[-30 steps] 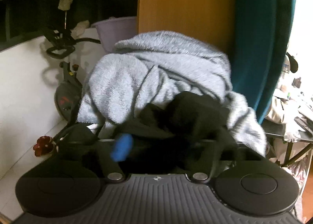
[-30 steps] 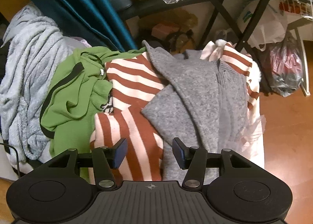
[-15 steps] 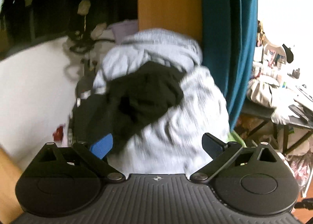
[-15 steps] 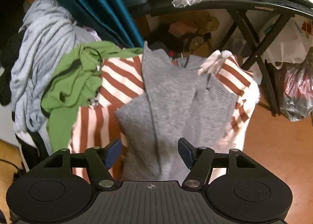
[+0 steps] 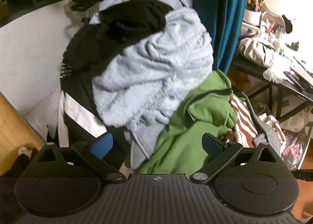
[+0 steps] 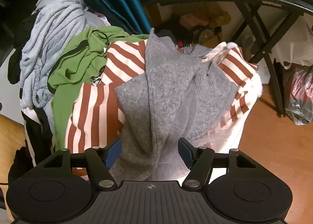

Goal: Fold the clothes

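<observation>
The left gripper (image 5: 158, 144) is a matte black plastic body with a ribbed centre panel bearing a small crosshair mark, flanked by two round housings with shallow circular recesses. Two angled black link arms pivot on silver screw heads and carry blue rectangular finger pads (image 5: 101, 144) (one pad face shows a fine ridged texture). The right gripper (image 6: 149, 151) has the same build: ribbed black panel, crosshair mark, round side housings, silver pivot screws, triangular cut-outs in the outer brackets, and dark blue pads (image 6: 113, 153).
</observation>
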